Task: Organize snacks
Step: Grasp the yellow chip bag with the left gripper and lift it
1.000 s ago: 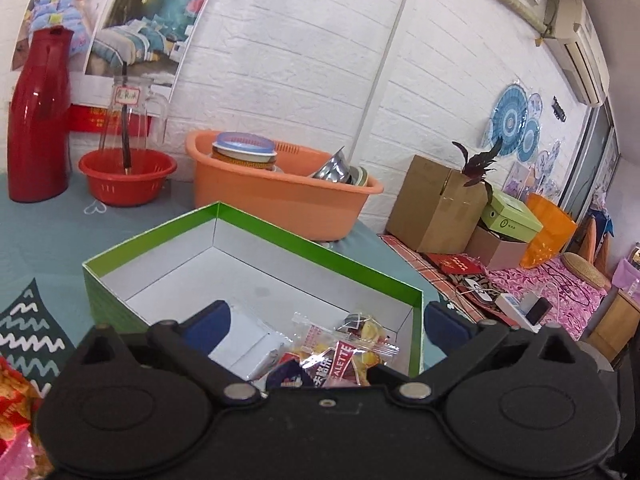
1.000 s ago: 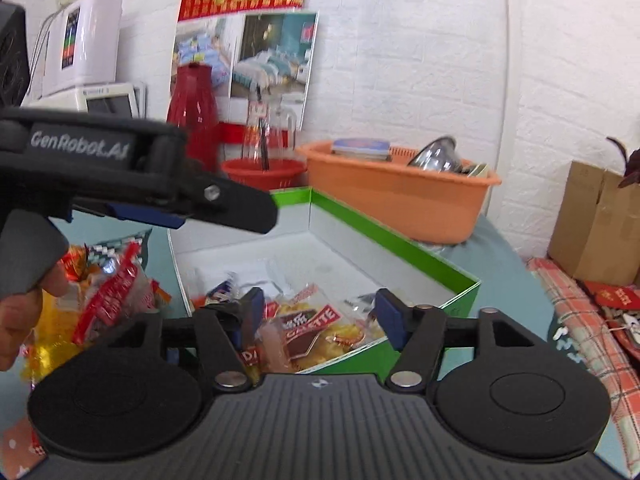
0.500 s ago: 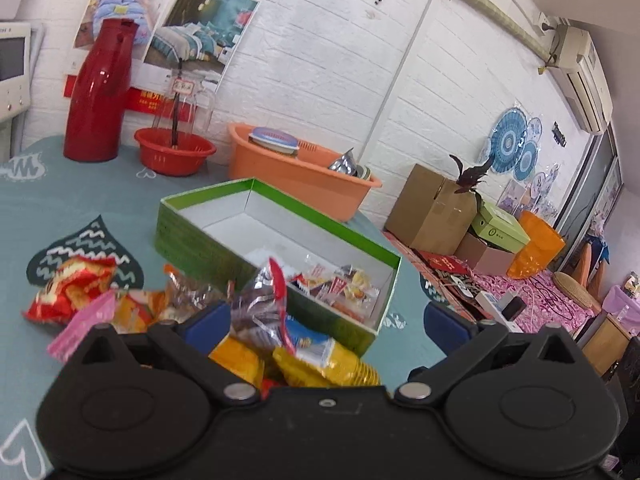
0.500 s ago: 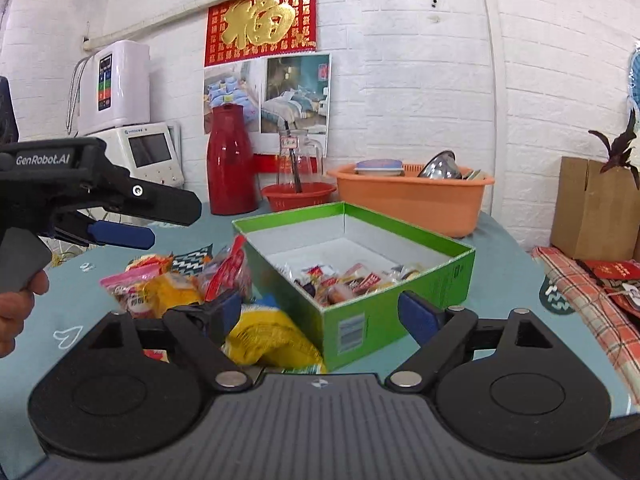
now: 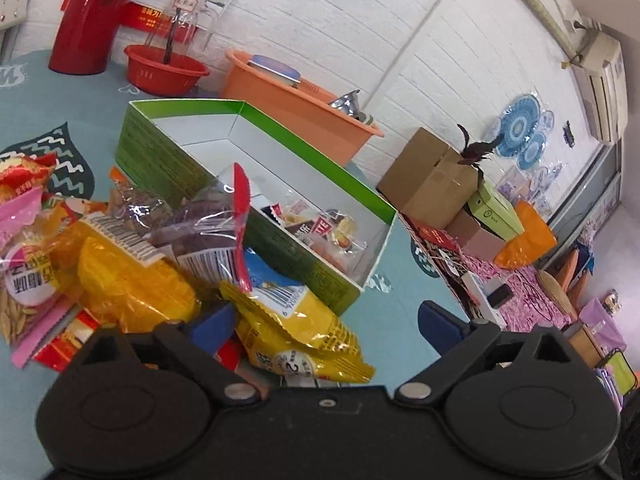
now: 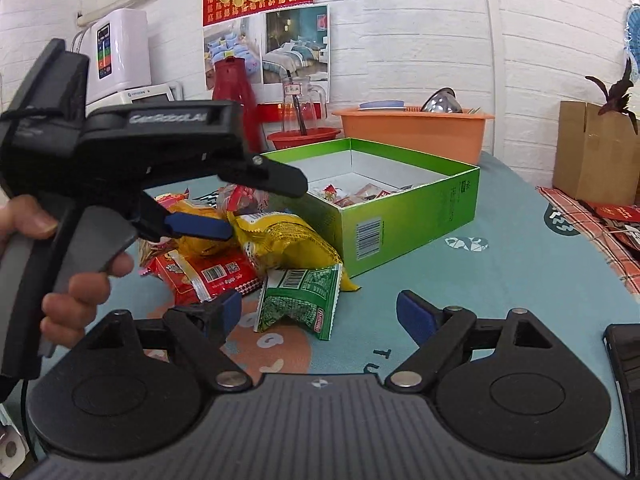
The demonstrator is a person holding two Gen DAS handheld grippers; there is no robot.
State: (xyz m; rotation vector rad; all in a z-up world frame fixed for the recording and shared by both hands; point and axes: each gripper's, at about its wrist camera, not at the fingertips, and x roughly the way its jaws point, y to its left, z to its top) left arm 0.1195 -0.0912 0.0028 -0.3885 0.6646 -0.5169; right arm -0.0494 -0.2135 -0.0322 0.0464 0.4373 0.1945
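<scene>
An open green box (image 5: 280,236) (image 6: 404,216) sits on the teal table with several small snack packets inside. A pile of snack bags lies beside it: a yellow bag (image 5: 296,328) (image 6: 280,240), a clear bag with a red seal (image 5: 224,220), a red packet (image 6: 208,276) and a green packet (image 6: 304,300). My left gripper (image 5: 324,320) is open just above the yellow bag; it also shows in the right wrist view (image 6: 224,216). My right gripper (image 6: 320,312) is open and empty, low over the green packet.
An orange basin (image 5: 296,96) (image 6: 416,128) with dishes, a red bowl (image 5: 164,68) and a red jug (image 5: 88,20) stand behind the box. Cardboard boxes (image 5: 432,176) stand past the table's right edge. A dark object (image 6: 624,356) lies at the right.
Both grippers have pulled back from the box and dropped toward the snack pile. The left gripper now hovers over the yellow bag, the right over the green packet.
</scene>
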